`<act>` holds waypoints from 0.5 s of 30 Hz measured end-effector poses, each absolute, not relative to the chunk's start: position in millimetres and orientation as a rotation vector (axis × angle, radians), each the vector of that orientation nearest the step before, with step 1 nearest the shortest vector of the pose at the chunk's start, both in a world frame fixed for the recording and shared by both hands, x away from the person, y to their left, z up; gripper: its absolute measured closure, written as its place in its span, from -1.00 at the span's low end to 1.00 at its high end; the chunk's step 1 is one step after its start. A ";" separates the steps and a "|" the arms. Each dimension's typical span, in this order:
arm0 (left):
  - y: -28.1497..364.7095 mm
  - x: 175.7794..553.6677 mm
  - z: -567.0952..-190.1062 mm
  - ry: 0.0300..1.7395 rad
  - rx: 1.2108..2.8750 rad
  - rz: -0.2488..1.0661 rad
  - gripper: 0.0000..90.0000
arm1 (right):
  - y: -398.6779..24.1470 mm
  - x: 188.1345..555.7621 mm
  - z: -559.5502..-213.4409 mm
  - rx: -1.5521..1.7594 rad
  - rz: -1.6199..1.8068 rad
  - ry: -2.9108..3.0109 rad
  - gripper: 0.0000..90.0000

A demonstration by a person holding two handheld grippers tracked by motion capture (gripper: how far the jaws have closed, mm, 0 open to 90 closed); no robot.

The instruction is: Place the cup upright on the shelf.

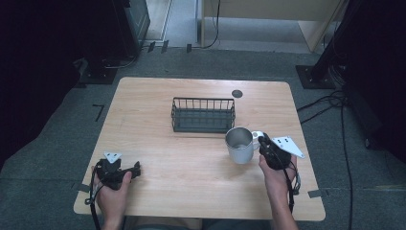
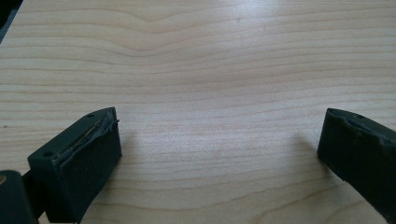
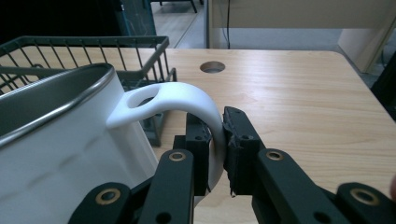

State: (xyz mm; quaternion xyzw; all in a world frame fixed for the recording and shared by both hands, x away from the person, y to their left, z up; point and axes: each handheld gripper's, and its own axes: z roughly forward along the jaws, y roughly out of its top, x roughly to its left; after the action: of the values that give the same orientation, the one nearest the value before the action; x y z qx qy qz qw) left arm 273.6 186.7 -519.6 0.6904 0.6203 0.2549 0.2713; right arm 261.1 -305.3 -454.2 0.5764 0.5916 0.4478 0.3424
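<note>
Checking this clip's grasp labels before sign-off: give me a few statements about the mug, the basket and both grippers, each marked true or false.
1. The right gripper is clamped on the mug's handle. True.
2. The mug sits inside the wire basket. False: it is outside the basket, on its near side.
3. The left gripper holds a spoon. False: its jaws stand open over bare table.
4. The wire basket holds nothing. True.

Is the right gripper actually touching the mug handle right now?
Touching. In the right gripper view, the right gripper has both jaws closed against the white handle of the mug, pads pressing it from each side.
</note>
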 end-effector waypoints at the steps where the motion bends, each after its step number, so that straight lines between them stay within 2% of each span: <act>1: 186.7 273.6 -519.5 1.670 1.860 0.686 -1.00 | -303.7 263.1 -453.3 1.499 1.171 1.540 0.81; 15: 186.7 273.6 -519.5 1.671 1.860 0.687 -1.00 | -283.0 286.8 -434.3 1.447 1.220 1.534 0.82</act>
State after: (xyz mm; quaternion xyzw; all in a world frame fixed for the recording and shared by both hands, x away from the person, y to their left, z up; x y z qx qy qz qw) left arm 273.6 186.7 -519.5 0.6904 0.6204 0.2550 0.2710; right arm 286.8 -283.0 -434.3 0.5573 0.5908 0.4700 0.3457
